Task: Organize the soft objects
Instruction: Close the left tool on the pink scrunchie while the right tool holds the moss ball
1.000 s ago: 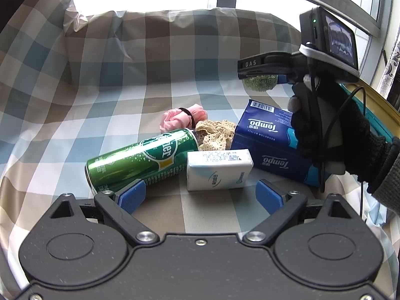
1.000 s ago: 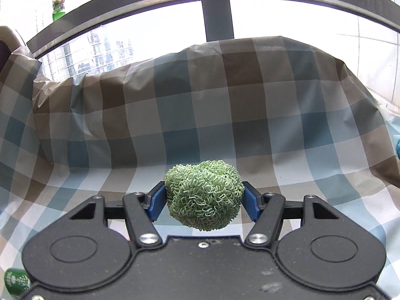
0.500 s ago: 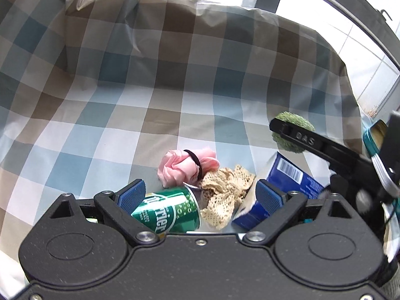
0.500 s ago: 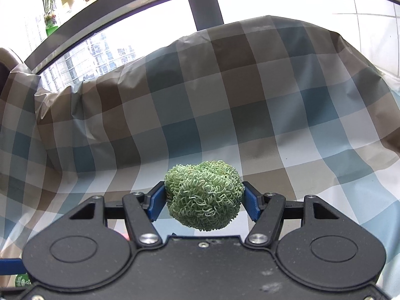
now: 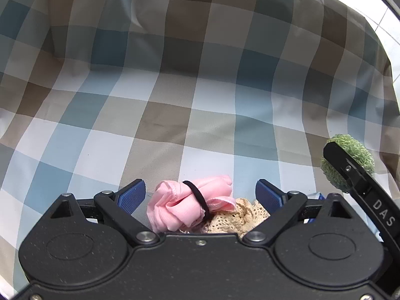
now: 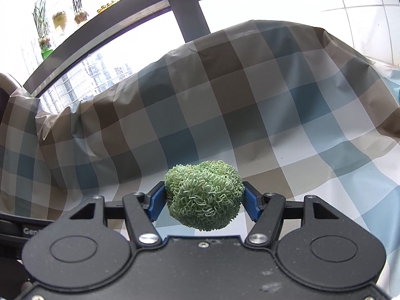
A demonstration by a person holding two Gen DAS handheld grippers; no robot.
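Observation:
A pink fabric bundle [image 5: 192, 205] tied with a black band lies on the checked cloth, and a beige lace piece [image 5: 235, 218] rests against its right side. My left gripper [image 5: 200, 195] hovers over both with its jaws wide open, and neither blue pad touches them. My right gripper [image 6: 203, 197] is shut on a green curly scrub ball [image 6: 203, 195], carried above the cloth. That same green ball [image 5: 350, 155] and the right gripper's black finger [image 5: 360, 182] show at the right edge of the left wrist view.
The checked cloth [image 5: 175, 100] covers the surface and rises into a draped wall at the back. A window with a dark frame [image 6: 185, 7] and small plants on its sill [image 6: 60, 22] stands behind. A sliver of the blue tissue pack [image 5: 313, 195] peeks beside the left gripper.
My left gripper has moved forward over the pile: the green can, white pack and blue tissue box have slipped under it, and the pink bundle now lies between its fingers. The right view has rolled slightly, ball still held.

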